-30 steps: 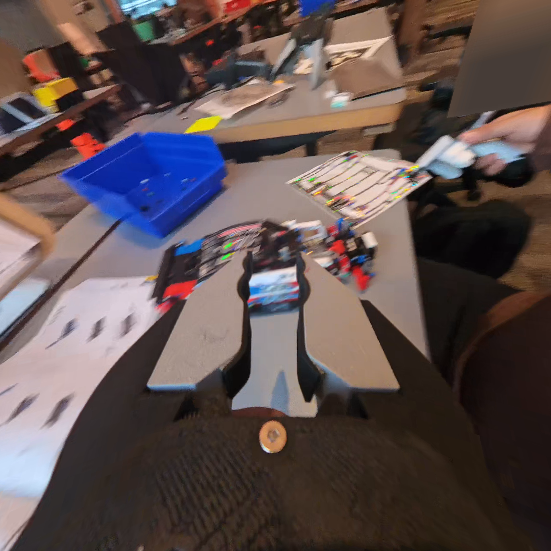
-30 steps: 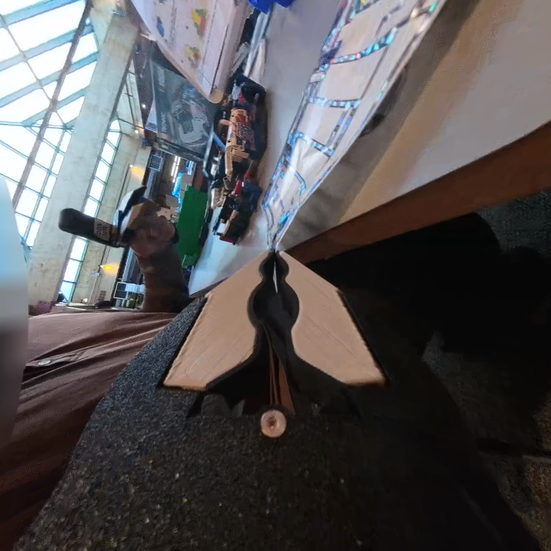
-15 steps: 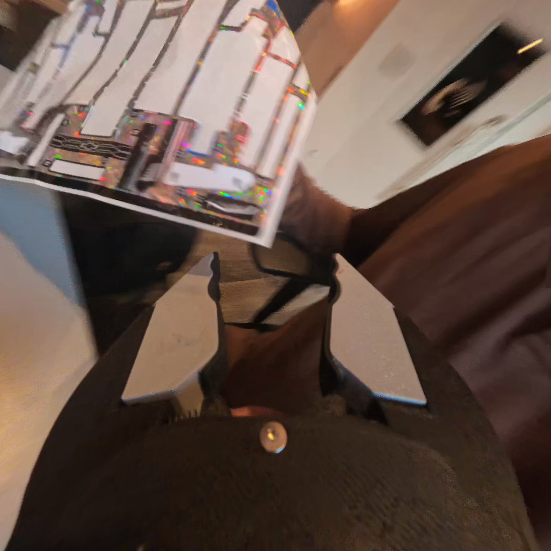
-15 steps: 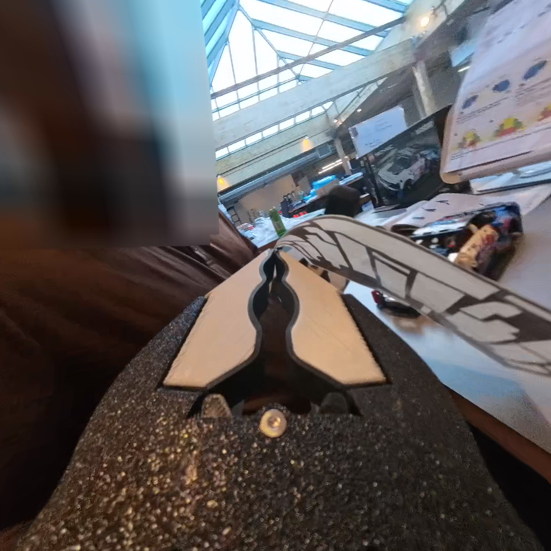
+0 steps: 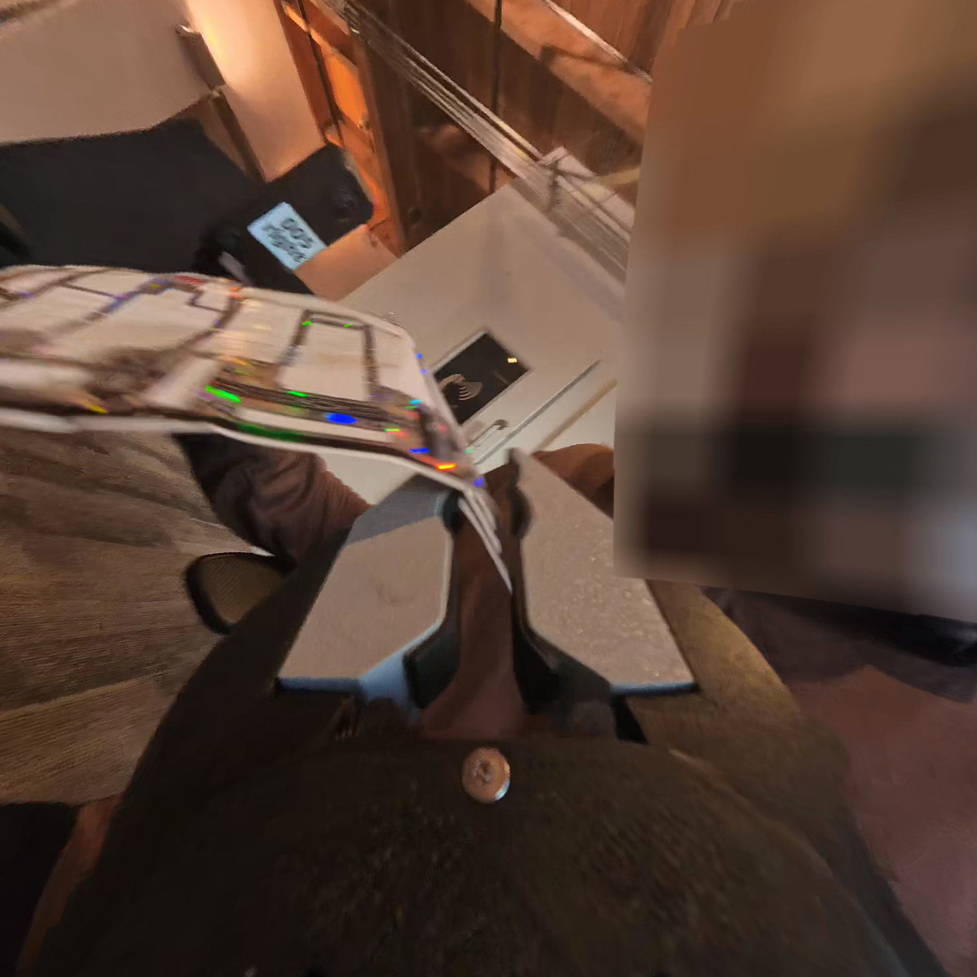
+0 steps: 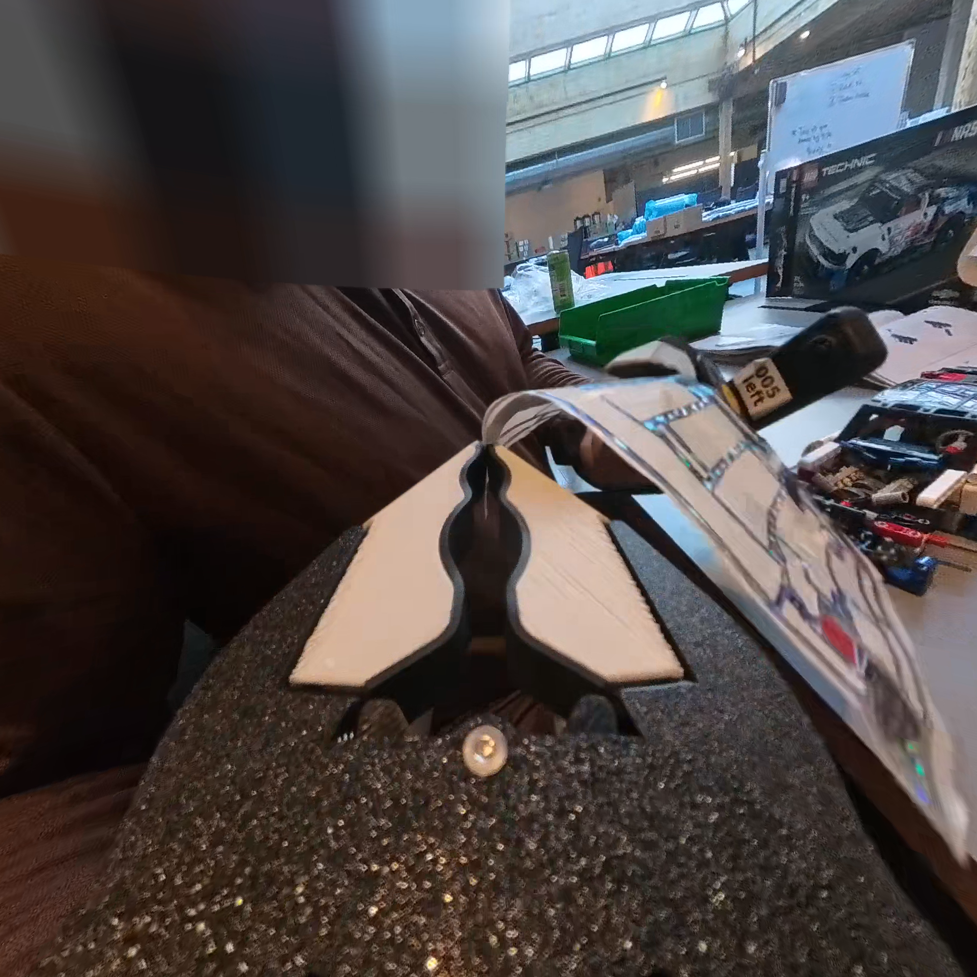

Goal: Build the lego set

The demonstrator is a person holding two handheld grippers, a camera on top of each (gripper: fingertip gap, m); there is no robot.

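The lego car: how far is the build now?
Partly done: a half-built car sits on the table with loose pieces beside it. In hand: the sticker sheet, pinched by the right gripper and caught in the left gripper. Left: stickers and remaining pieces.

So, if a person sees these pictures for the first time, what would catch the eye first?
Probably the shiny holographic sticker sheet, held in the air between the two claws: the right claw pinches one edge, the left claw a corner. Next, the half-built lego car on the table at the right.
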